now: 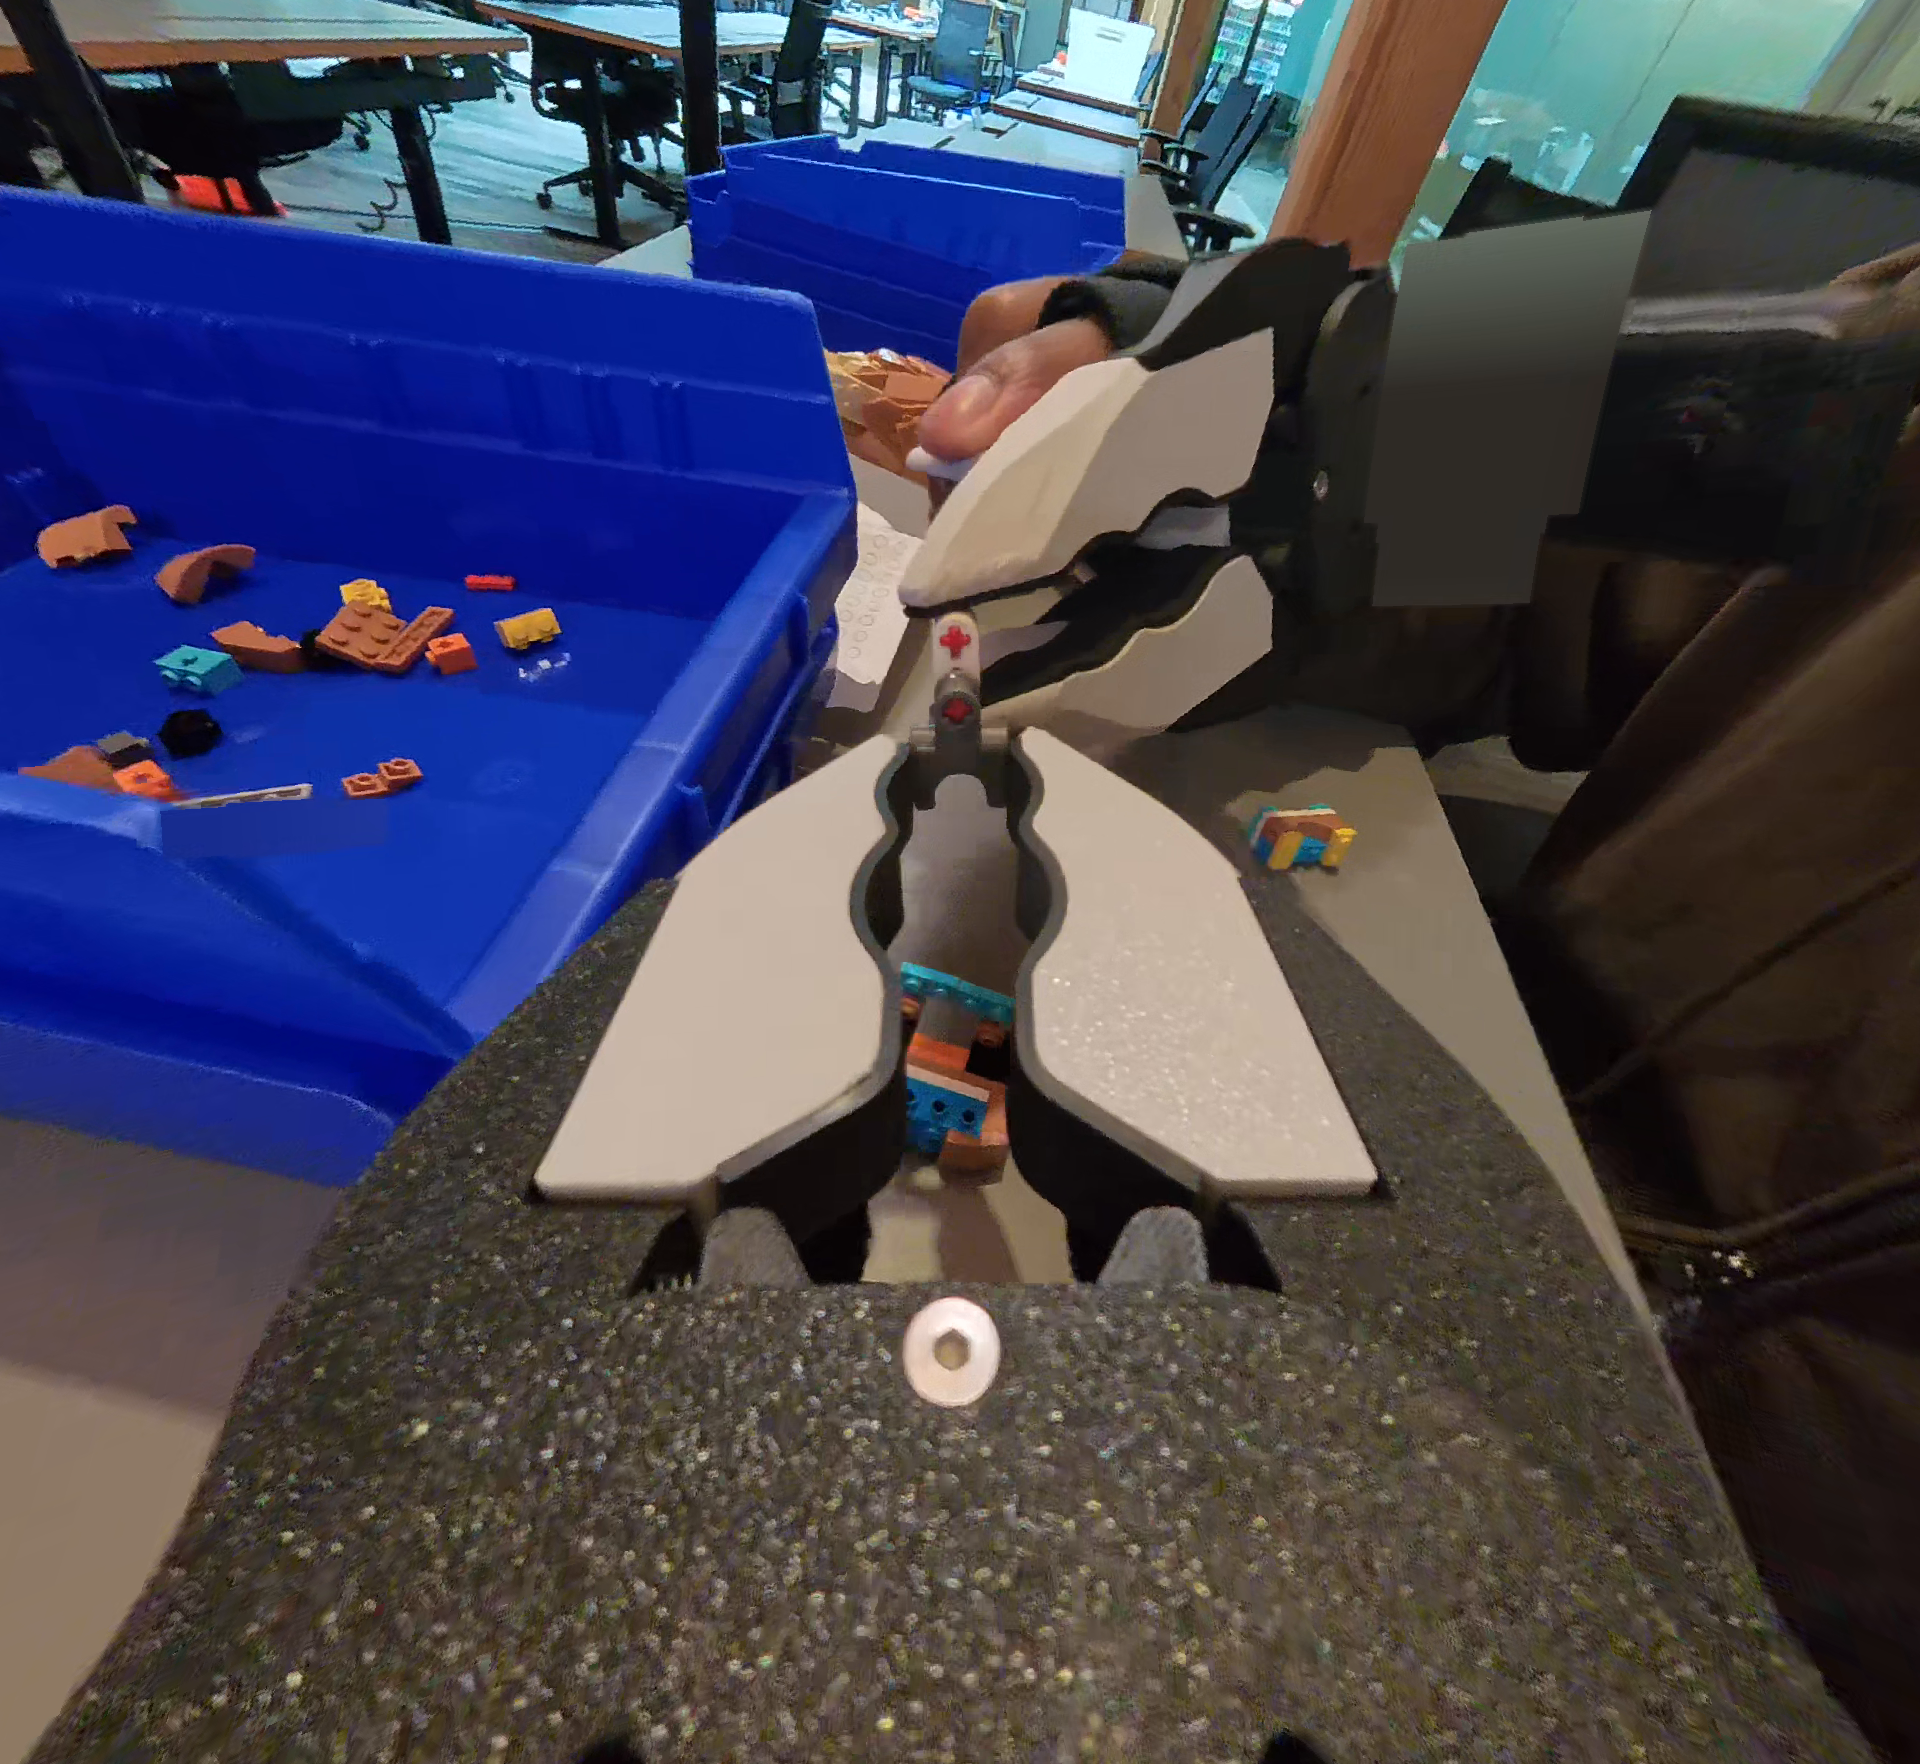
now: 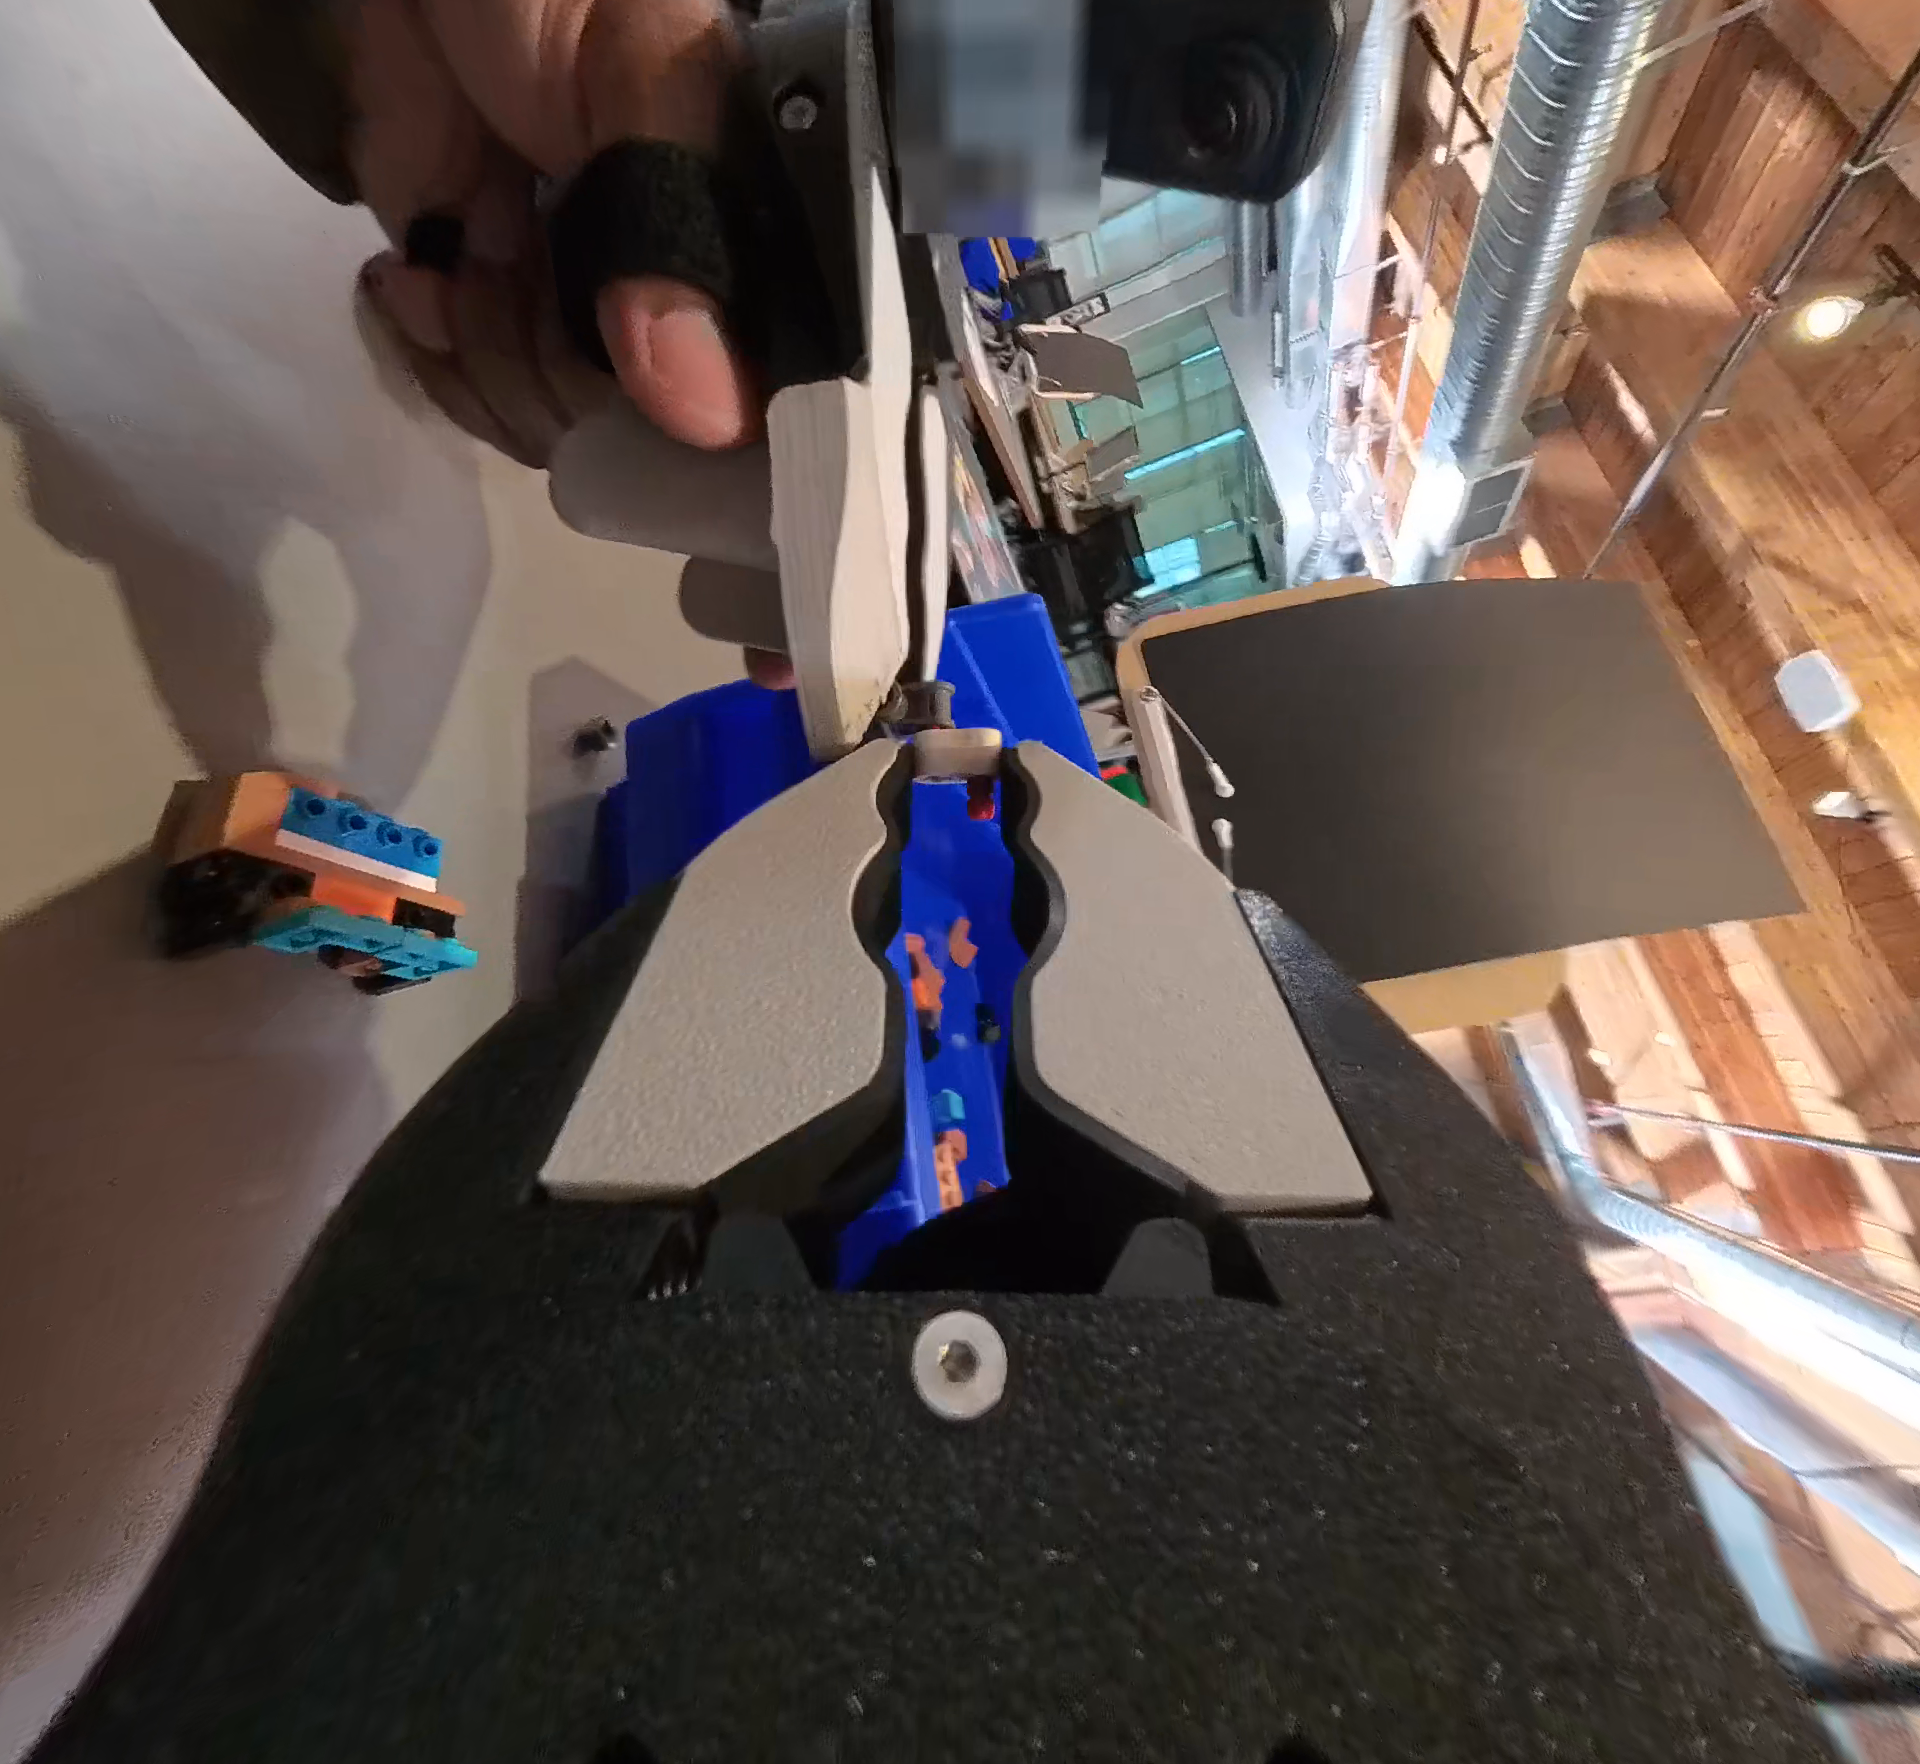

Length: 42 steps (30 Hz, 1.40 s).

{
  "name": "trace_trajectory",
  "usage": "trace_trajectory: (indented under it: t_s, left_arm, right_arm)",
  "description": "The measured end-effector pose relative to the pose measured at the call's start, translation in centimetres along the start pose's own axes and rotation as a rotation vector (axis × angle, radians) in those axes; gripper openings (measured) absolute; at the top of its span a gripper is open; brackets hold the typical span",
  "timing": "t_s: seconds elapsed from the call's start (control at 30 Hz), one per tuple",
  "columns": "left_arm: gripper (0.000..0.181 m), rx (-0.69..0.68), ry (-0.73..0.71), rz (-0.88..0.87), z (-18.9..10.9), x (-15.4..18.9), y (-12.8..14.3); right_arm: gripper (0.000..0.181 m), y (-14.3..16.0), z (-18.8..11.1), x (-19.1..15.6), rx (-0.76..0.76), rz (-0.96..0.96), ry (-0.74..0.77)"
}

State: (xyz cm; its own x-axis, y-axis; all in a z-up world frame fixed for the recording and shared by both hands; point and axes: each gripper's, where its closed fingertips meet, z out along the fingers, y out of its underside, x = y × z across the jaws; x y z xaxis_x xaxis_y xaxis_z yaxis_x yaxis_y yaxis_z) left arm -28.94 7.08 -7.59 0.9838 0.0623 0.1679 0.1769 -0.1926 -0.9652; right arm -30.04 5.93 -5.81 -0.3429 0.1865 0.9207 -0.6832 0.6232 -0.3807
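Note:
My left gripper [image 1: 956,750] is shut on a dark grey connector piece [image 1: 956,758]. A white beam with red cross pins [image 1: 956,649] joins it from above. My right gripper [image 1: 951,634] comes in from the right, shut on that white beam. In the right wrist view, my right gripper [image 2: 956,756] pinches the white beam [image 2: 956,746], and the left gripper [image 2: 902,691] meets it from above. Both hold the joined pieces above the grey table [image 1: 1382,935]. A small orange, blue and teal brick build [image 1: 951,1070] lies on the table under the left fingers; it also shows in the right wrist view [image 2: 312,883].
A large blue bin [image 1: 520,405] at the left holds several loose bricks [image 1: 374,639]. More blue bins [image 1: 904,228] stand behind it. A second small brick build [image 1: 1299,836] lies on the table at the right. A bag of brown pieces [image 1: 883,395] and a white sheet [image 1: 873,602] lie beyond.

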Motion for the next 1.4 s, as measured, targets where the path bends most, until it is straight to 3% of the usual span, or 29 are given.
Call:
trace_trajectory:
  t_s: [0.3, 0.6, 0.73, 0.77, 1.2, 1.4]
  left_arm:
    - [0.017, -0.126, -0.215, 0.512, -0.3, -0.1, 0.4]
    - [0.017, -0.347, -0.293, 0.891, 0.6, -0.1, 2.9]
    - [0.018, -0.38, -0.343, 0.984, 0.7, -0.2, 2.6]
    - [0.017, -0.388, -0.355, 1.001, 0.7, -0.2, 2.6]
    - [0.018, -0.353, -0.423, 1.119, 1.2, 0.6, 1.6]
    - [0.017, -0.235, -0.292, 0.793, 1.4, 1.3, 1.2]
  right_arm:
    - [0.034, -0.1, -1.2, -1.6, 0.122, 0.418, -0.345]
    - [0.032, 0.2, -1.1, -3.4, 0.059, 0.268, -0.375]
    - [0.014, 0.3, -1.1, -4.2, 0.032, 0.192, -0.391]
    - [0.008, 0.5, -1.1, -4.3, 0.019, 0.166, -0.389]
    - [0.008, 0.7, -2.1, -3.6, 0.028, -0.087, -0.232]
    - [0.01, 0.6, -2.5, -3.1, 0.061, -0.118, -0.166]
